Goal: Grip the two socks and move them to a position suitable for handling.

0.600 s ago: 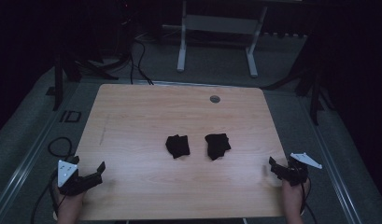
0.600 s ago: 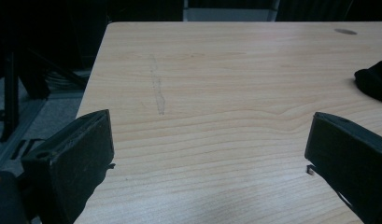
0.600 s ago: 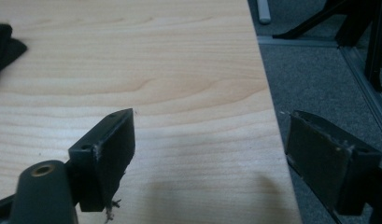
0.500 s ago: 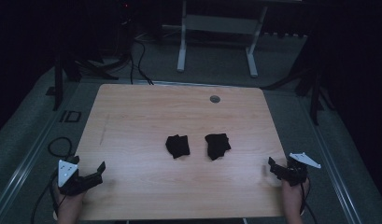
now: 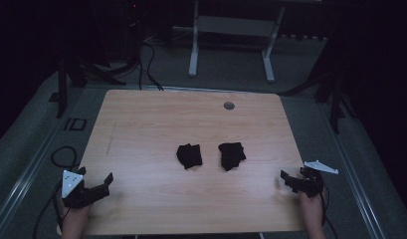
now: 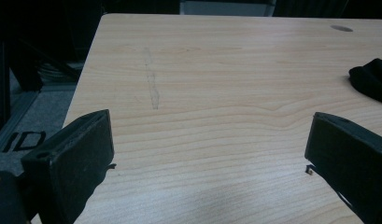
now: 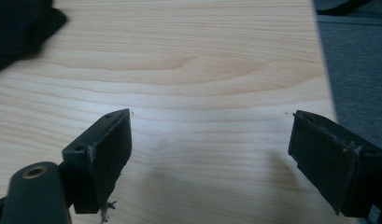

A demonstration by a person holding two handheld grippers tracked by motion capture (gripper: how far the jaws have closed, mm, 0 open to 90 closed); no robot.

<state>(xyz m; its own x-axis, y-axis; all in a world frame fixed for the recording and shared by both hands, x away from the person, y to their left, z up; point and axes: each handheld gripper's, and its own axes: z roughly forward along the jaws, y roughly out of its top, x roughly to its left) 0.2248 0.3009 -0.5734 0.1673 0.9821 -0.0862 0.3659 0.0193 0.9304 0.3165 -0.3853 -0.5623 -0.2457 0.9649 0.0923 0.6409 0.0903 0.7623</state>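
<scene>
Two crumpled black cloths lie side by side at the middle of the wooden table (image 5: pixel 156 124): the left cloth (image 5: pixel 189 155) and the right cloth (image 5: pixel 231 155). My left gripper (image 5: pixel 102 185) rests open near the table's front left corner, with nothing between its jaws. My right gripper (image 5: pixel 286 180) stands open near the front right edge, also holding nothing. In the left gripper view, the left gripper (image 6: pixel 207 154) has bare wood between its jaws and a black cloth (image 6: pixel 371 79) at the right edge. In the right gripper view, the right gripper (image 7: pixel 209 144) faces bare wood, with a black cloth (image 7: pixel 20 28) at top left.
A small round grey grommet (image 5: pixel 229 105) sits near the table's far edge. A white-legged frame (image 5: pixel 231 45) stands on the floor beyond the table. Cables (image 5: pixel 61 154) lie on the grey floor at the left. A faint streak (image 6: pixel 152 84) marks the wood.
The right gripper has shifted slightly toward the table's front edge. The left gripper and both cloths have stayed where they were.
</scene>
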